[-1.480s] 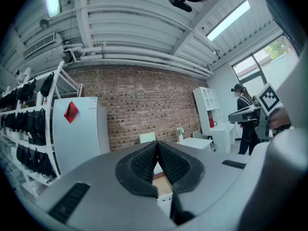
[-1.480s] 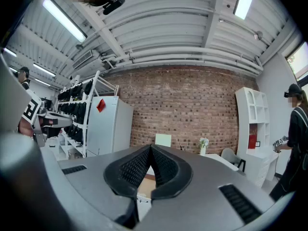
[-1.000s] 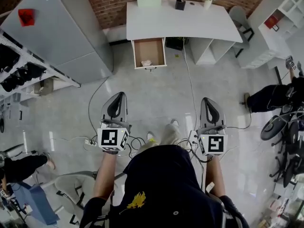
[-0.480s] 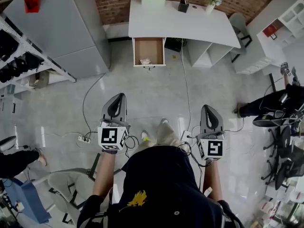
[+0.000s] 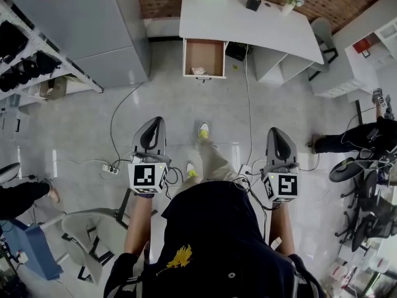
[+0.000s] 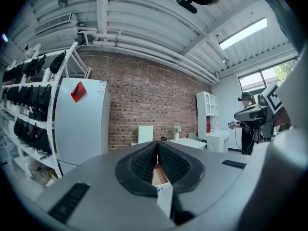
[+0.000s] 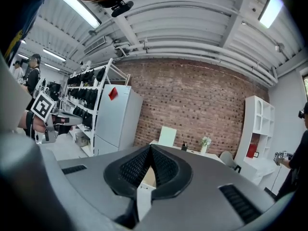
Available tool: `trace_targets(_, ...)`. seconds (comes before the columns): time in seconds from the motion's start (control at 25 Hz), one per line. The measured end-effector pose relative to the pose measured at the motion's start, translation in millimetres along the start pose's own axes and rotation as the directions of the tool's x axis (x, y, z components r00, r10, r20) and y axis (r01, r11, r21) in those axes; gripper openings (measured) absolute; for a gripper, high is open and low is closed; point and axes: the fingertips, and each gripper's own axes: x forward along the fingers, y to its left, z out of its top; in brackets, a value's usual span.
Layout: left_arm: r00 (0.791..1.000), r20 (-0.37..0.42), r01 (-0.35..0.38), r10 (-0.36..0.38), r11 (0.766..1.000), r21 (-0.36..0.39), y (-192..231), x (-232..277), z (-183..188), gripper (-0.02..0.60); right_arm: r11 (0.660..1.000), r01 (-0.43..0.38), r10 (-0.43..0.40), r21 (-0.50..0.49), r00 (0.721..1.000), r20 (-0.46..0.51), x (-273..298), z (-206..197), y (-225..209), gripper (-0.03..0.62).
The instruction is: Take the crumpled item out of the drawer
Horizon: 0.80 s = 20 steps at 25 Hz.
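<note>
A crumpled white item point(image 5: 199, 71) lies at the open wooden drawer's point(image 5: 205, 51) front edge. The grey left gripper point(image 5: 154, 124) and right gripper point(image 5: 277, 133), both clenched empty, hang well apart from it

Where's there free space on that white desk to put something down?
The white desk top is bare across its middle and front, from above the open wooden drawer rightward. Only its back edge is crowded: black pen holder and small flower vase.

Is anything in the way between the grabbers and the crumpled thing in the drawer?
Nothing tall is. The drawer is open, and the crumpled item lies uncovered in it. Between it and the left gripper and right gripper, both shut and empty, there is only floor with thin cables lying on it.
</note>
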Motion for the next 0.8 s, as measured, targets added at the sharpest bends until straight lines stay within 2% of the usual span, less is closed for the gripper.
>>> trace_targets(0.08, 1.0, -0.001, -0.001, 0.001, 1.0, -0.009, 8.9, 0.5, 0.8, 0.018, 1.0, -0.014, 0.014, 0.013, 1.0, 0.015, 14.6, 7.3, 8.0, 0.026)
trace_targets(0.24, 1.0, 0.013, 0.005, -0.006, 1.0, 0.029, 17.9, 6.7, 9.3, 0.018, 0.998, -0.063, 0.063, -0.005, 0.997, 0.039, 42.6, 22.2, 27.1, 0.026)
trace_targets(0.36, 1.0, 0.011, 0.0, 0.0, 1.0, 0.015, 26.9, 15.6, 4.9, 0.018, 0.994, -0.112, 0.112, 0.0, 0.993, 0.042, 67.3, 31.3, 40.1, 0.026)
trace_targets(0.56, 1.0, -0.002, 0.024, -0.024, 0.999, 0.031, 42.1, 43.7, -1.5, 0.018, 0.988, -0.154, 0.155, -0.03, 0.987, 0.038, 117.3, 43.6, 51.9, 0.026)
trace_targets(0.68, 1.0, -0.022, 0.004, -0.004, 1.0, 0.009, 65.8, 62.7, -11.1, 0.018, 0.985, -0.17, 0.17, -0.023, 0.985, 0.031, 154.5, 45.5, 55.7, 0.026)
trace_targets(0.8, 1.0, -0.03, 0.002, -0.001, 1.0, 0.026, 92.8, 90.4, -9.4, 0.018, 0.983, -0.183, 0.183, 0.0, 0.981, 0.057, 200.7, 52.5, 58.8, 0.026)
